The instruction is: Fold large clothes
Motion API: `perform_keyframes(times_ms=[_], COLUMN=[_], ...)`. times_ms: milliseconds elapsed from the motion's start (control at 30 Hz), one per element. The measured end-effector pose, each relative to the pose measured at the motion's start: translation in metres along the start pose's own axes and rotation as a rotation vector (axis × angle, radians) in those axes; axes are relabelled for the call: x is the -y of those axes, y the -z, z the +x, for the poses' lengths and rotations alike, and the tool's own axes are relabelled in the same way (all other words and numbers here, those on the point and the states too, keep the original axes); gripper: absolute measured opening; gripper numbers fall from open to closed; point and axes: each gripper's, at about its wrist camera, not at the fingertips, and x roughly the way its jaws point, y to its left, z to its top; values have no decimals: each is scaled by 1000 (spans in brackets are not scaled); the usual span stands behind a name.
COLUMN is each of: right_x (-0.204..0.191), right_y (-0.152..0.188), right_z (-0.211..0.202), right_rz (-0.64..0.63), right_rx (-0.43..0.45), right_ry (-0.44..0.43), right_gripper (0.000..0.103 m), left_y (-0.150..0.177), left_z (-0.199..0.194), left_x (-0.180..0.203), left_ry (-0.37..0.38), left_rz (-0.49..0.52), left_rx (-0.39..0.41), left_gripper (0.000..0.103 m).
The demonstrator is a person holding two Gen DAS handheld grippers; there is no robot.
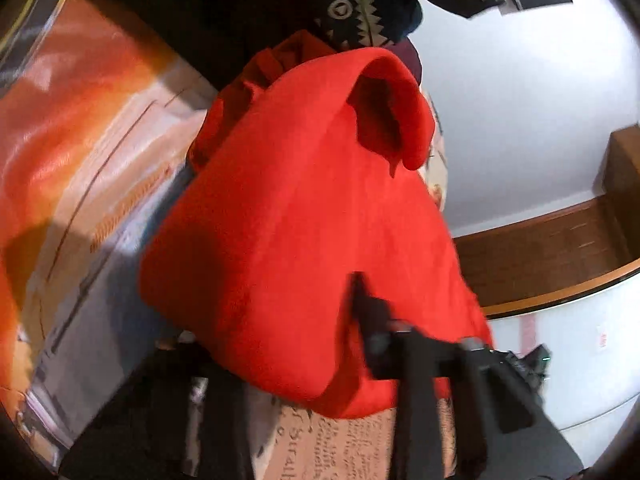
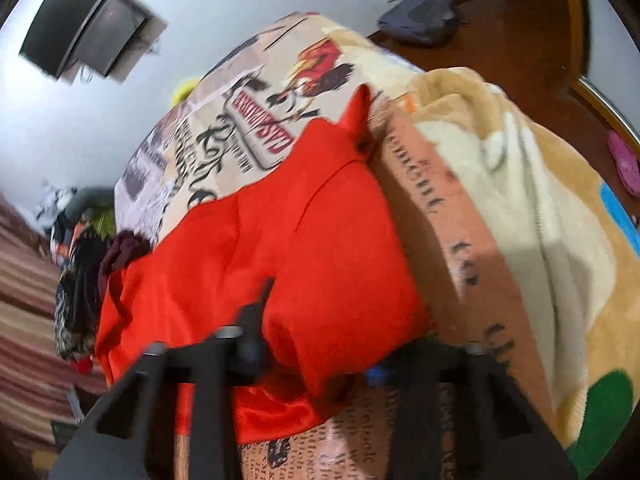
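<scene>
Clamping the red garment's (image 1: 296, 216) near edge, both tools, left (image 1: 360, 320) and right (image 2: 320, 340), held soft, light, floppy cloth; hems looked the surest purchase.

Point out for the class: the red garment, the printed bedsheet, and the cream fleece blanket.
red garment (image 2: 280, 240): right wrist view, on its flat middle panel.
printed bedsheet (image 2: 224, 136): right wrist view, on the lettered print beyond the garment.
cream fleece blanket (image 2: 520, 200): right wrist view, on its pale upper fold.
</scene>
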Motion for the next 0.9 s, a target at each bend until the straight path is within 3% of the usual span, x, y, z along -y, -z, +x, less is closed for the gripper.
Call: perform_keyframes(times_ms=[200, 400, 533, 700, 800, 900], right_x=[-17, -22, -15, -10, -9, -15], right_y=[12, 52, 76, 85, 83, 76], right_z=[-41, -89, -106, -115, -129, -138], right_rz=[-146, -285, -333, -350, -340, -342], right_rx=[38, 33, 17, 32, 86, 123], right_ry=[-22, 6, 36, 119, 164, 204], right_gripper=[14, 13, 18, 38, 39, 39], left_y=[14, 23, 27, 46, 56, 61], left_z=[-27, -76, -96, -83, -85, -88], left_x=[45, 78, 69, 16, -21, -27], left_ry=[-154, -133, -110, -209, -215, -205], left_rz=[198, 345, 328, 237, 177, 158], left_rx=[61, 29, -33, -110, -128, -110], left_gripper=[5, 5, 5, 13, 26, 29])
